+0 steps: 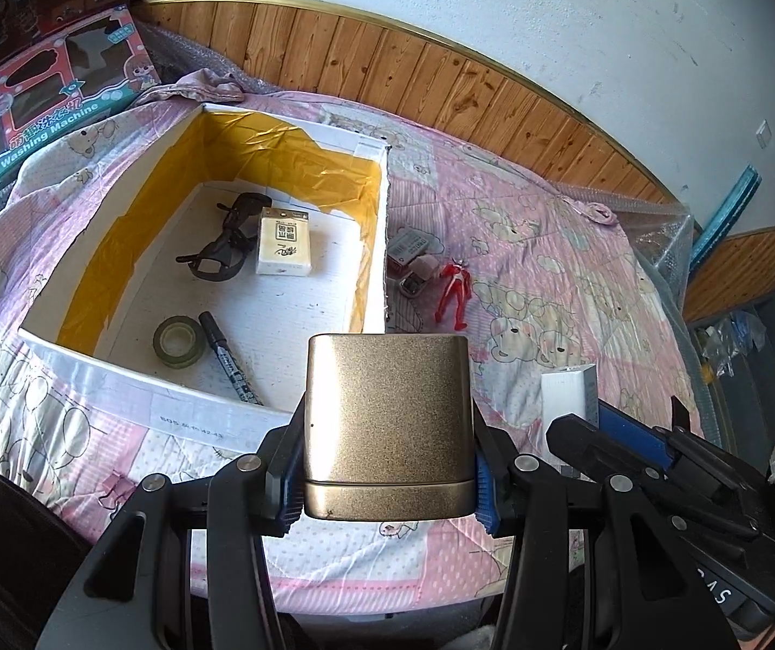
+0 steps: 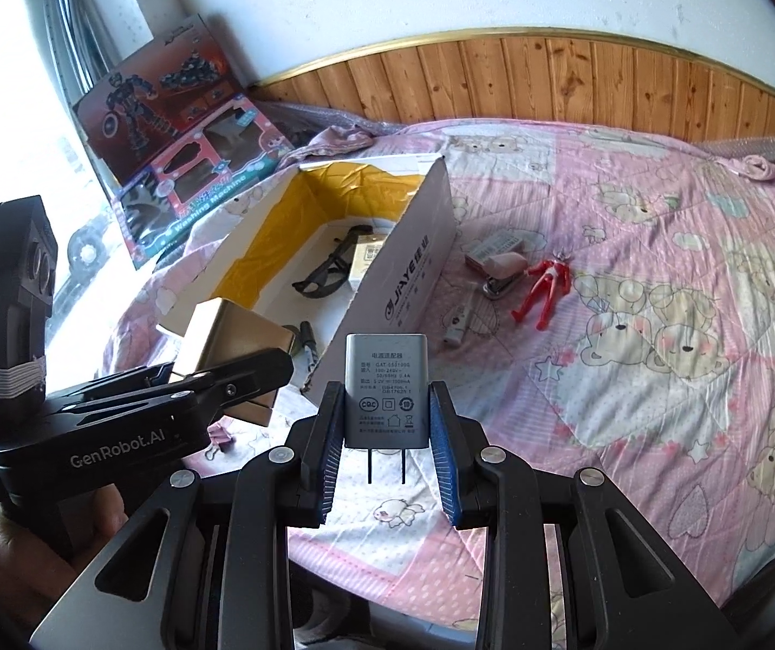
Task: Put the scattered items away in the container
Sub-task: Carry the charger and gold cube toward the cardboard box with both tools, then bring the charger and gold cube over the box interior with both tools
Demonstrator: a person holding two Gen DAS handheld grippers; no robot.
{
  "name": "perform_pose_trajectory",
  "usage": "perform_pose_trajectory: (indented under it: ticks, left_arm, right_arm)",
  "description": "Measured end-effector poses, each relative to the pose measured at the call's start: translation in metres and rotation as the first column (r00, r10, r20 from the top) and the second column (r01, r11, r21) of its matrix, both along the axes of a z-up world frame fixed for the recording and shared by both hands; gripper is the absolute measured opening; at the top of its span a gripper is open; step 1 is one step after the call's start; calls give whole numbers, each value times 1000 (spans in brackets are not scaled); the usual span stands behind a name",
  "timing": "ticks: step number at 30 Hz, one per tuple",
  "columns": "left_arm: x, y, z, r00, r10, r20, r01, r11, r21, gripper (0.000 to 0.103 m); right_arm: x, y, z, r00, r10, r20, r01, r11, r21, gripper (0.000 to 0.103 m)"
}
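The left claw (image 1: 387,479) is clamped on a gold tin (image 1: 387,422), pinched only at its lower end near the lid seam, so most of the tin stands out past the pads. It hangs over the pink bed cover (image 1: 522,249), just short of the near wall of the white box (image 1: 208,411) that fills the middle left of the left wrist view. Inside the box lie a roll of tape (image 1: 177,342), a black marker (image 1: 227,355), dark goggles (image 1: 227,241) and a small cream packet (image 1: 283,242).

The right claw (image 2: 387,466) grips a grey plug adapter (image 2: 385,391) by its sides, prongs pointing back toward the camera, in the lower middle of the right wrist view and outside the box's long side wall.

Left on the bed, to the right of the box, are a red figure (image 2: 544,287), a stapler (image 2: 503,271) and a small white stick (image 2: 456,325).

The risks, as I judge them: the tin, held so low, could pivot or slip if swung fast. It could also clip the box's near wall if carried too low. The two claws are close together, so moving both to the box at once could knock them together and jar the adapter loose.
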State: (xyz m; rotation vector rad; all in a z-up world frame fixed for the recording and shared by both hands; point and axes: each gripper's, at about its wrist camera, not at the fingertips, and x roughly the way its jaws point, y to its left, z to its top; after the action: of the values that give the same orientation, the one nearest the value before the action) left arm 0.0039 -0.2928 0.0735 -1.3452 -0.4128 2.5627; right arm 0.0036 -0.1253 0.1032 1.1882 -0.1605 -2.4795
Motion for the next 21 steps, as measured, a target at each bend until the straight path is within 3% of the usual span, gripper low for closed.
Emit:
perform_pose_trajectory:
  ticks: [21]
  left_arm:
    - [-11,-50,7,996,88,-19,-88,996,31,49]
  right_arm:
    - [-15,-42,14,996,85,-21,-85,996,-1,31]
